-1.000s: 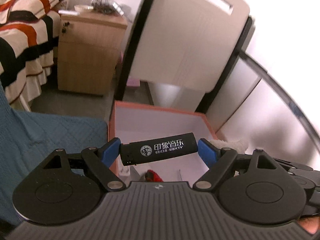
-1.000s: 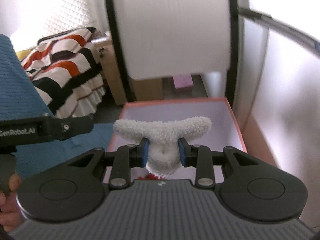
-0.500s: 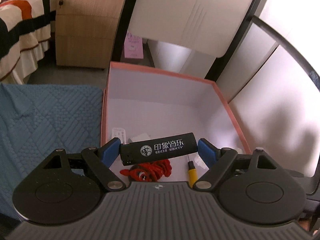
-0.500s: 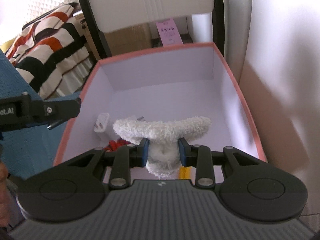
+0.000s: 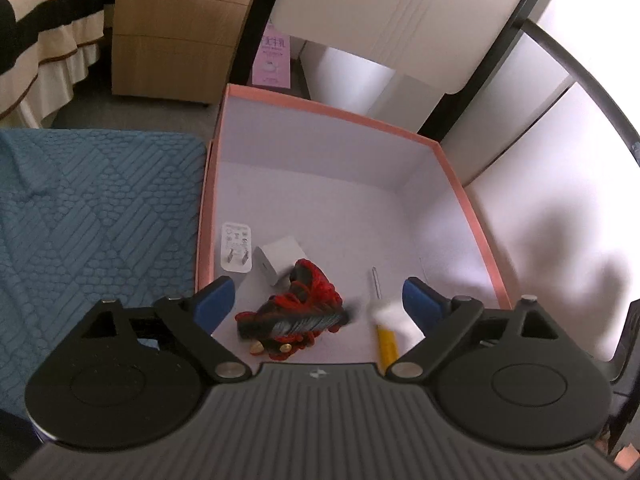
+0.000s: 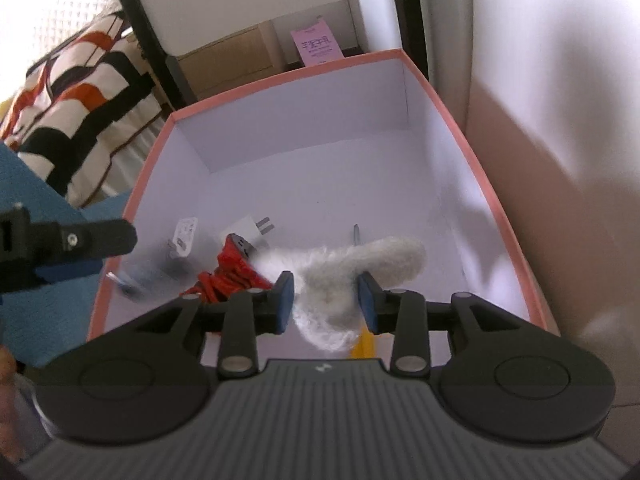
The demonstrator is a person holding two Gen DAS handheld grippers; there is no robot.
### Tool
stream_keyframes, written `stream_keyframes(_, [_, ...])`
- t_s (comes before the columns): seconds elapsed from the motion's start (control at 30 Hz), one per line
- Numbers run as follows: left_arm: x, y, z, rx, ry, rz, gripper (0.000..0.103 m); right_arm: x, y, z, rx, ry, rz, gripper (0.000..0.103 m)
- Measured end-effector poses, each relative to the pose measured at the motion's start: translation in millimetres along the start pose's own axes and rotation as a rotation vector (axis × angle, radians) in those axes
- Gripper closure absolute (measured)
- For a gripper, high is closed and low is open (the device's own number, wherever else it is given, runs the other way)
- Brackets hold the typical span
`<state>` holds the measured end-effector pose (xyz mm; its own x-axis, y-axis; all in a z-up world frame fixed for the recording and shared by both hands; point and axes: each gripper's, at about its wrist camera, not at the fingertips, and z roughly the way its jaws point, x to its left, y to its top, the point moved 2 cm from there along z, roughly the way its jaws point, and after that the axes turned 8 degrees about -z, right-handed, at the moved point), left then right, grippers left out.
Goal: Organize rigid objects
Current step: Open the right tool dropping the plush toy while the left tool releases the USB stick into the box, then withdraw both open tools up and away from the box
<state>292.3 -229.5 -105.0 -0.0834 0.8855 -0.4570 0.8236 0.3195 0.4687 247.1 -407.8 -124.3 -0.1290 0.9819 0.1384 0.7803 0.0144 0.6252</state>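
A pink-rimmed box [image 5: 464, 196] with a white inside lies below both grippers. My left gripper [image 5: 318, 298] is open over the box; the black lighter [image 5: 292, 322] is blurred in mid-fall above a red cord bundle [image 5: 312, 284]. My right gripper [image 6: 326, 300] is open; the fluffy white piece [image 6: 360, 264] sits loose between its pads, blurred. The box also holds a white charger [image 5: 276, 262], a white plug [image 5: 237, 246] and a yellow-handled screwdriver [image 5: 386, 342].
A blue quilted cloth [image 5: 92, 216] lies left of the box. A wooden cabinet [image 5: 176, 28], a striped bed cover [image 6: 76, 116], a pink carton [image 5: 274, 54] and white chair panels [image 5: 400, 20] stand beyond. A white surface [image 5: 560, 220] lies right of the box [image 6: 504, 220].
Both grippers have opened over the box. The black lighter has dropped out of the left one and the fluffy white piece is slipping free of the right one.
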Motion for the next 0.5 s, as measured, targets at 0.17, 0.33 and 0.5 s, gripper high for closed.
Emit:
stream_keyframes(0.17, [-5, 1, -15, -0.022, -0.012, 0.029, 0.009, 5, 2, -11, -0.013, -0.009, -0.006, 0.043])
stream_keyframes(0.33, [-11, 8, -46, -0.083, -0.023, 0.057, 0.009, 15, 10, -32, -0.056, -0.023, -0.003, 0.043])
stream_keyframes(0.5, [-15, 14, -82, -0.138, -0.032, 0.088, 0.009, 30, 22, -66, -0.133, -0.041, -0.047, 0.043])
